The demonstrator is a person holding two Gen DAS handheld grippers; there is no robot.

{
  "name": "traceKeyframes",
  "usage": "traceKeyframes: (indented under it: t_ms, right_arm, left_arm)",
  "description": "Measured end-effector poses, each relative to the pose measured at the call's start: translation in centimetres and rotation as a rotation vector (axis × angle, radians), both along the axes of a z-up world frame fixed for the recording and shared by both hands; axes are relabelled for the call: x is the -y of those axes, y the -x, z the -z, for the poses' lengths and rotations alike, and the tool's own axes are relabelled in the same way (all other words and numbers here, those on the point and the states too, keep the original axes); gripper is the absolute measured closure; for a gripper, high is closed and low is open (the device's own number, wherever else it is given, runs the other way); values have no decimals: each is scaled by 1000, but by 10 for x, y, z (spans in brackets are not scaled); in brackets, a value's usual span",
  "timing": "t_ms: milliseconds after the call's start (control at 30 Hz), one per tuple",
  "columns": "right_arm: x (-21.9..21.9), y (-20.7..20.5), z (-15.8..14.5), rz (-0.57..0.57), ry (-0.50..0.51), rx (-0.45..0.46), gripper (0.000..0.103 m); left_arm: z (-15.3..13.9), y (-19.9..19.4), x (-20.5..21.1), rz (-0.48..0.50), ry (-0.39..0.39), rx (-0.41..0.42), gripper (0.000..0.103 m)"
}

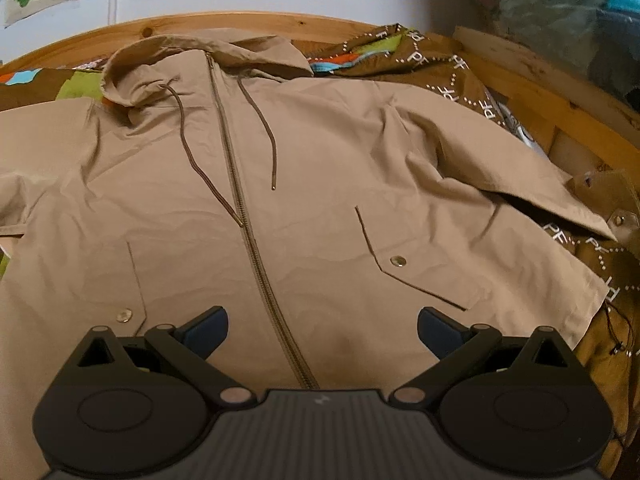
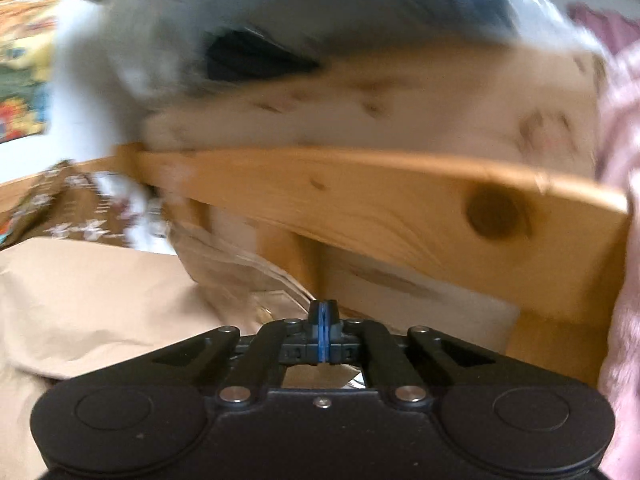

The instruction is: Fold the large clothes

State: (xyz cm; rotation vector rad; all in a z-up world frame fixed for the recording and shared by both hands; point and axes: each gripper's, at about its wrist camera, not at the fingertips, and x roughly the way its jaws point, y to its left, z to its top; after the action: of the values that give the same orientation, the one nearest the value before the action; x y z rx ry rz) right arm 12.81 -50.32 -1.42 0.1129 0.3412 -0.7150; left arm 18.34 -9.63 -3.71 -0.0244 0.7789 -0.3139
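Left wrist view gives us the whole picture: a tan jacket (image 1: 304,184) lies face up and zipped on the patterned bedspread (image 1: 448,68), hood (image 1: 168,68) at the far end by the wooden bed frame (image 1: 552,92), hem nearest us. The left gripper (image 1: 322,330) hangs over the hem with its jaws spread wide and nothing between them, the zip (image 1: 256,248) running up just left of the gap. Over on the right wrist view it's all blur, that camera is on the move! The right gripper (image 2: 323,330) has its blue pads pressed tight together, and I cannot tell whether any cloth is pinched there; tan fabric lies just beyond and to the left, with the frame's rail (image 2: 380,208) close ahead. Now the worries, as I judge it. That right sleeve (image 1: 532,184) runs out towards the frame, so a fast swing on that side could knock the rail or miss the cuff altogether. Thin, slippery cloth like this can slide out of a shallow pinch, and then the fold comes over lopsided. The loose drawcords (image 1: 264,128) could get trapped in the crease too, and one side pulled alone would drag the whole jacket askew.
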Motion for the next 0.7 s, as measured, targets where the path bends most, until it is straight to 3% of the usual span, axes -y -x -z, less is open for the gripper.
traceKeyframes:
  t_ms: [133, 267, 400, 500, 567, 667, 700]
  right_arm:
    - [-11, 6, -5, -121, 12, -21, 103]
    - [-31, 7, -13, -275, 67, -155, 100]
    - [-46, 13, -21, -339, 268, -247, 56]
    - [-47, -8, -11, -399, 345, -377, 47]
    - [-45, -15, -4, -411, 334, -420, 52]
    - [-33, -27, -1, -392, 252, -438, 95]
    - [-29, -28, -6, -386, 197, -406, 95]
  left_arm:
    - [-2, 2, -2, 2, 8, 5, 1]
    - [0, 5, -3, 3, 7, 3, 1]
    - [6, 7, -1, 9, 6, -8, 1]
    - [11, 7, 3, 17, 12, -23, 1]
    - [10, 7, 3, 21, 31, -23, 1]
    - [5, 4, 2, 24, 88, -23, 1]
    - [0, 2, 0, 31, 127, -29, 1]
